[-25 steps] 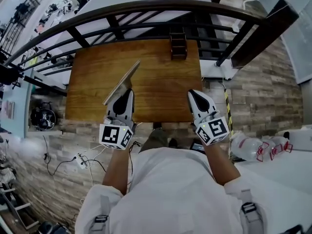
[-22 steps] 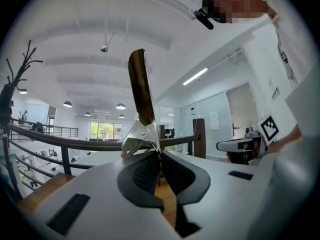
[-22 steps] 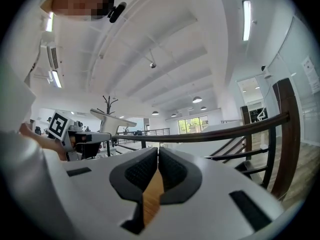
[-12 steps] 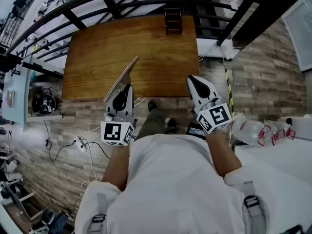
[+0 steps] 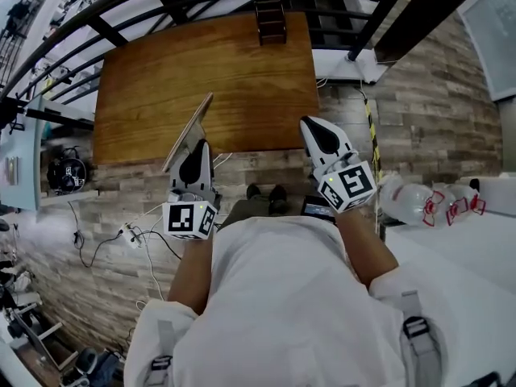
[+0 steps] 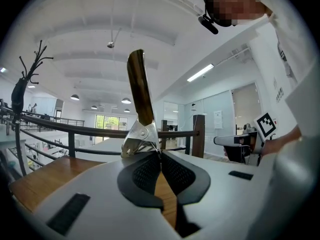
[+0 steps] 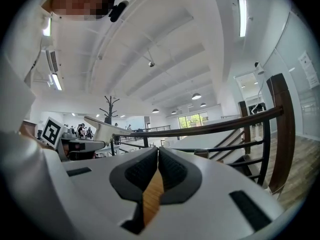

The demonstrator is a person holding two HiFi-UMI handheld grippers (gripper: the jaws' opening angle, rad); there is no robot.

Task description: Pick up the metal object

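Left gripper (image 5: 194, 147) pinches metal blade of wooden-handled metal scraper (image 5: 190, 129). Long axis runs far-right from jaws, over near edge of brown wooden table (image 5: 242, 63). Right gripper (image 5: 315, 130) pressed together, empty, well right.

Bright, even light; sharp focus; edges fisheye-warped and dark.

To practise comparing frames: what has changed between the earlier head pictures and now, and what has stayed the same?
Both grippers have drawn back from the brown wooden table toward the person. The left gripper and right gripper now hang mostly over the floor, with only their tips at the table's near edge. Unchanged: the left stays shut on the metal scraper with its brown wooden handle; the right stays shut and empty.
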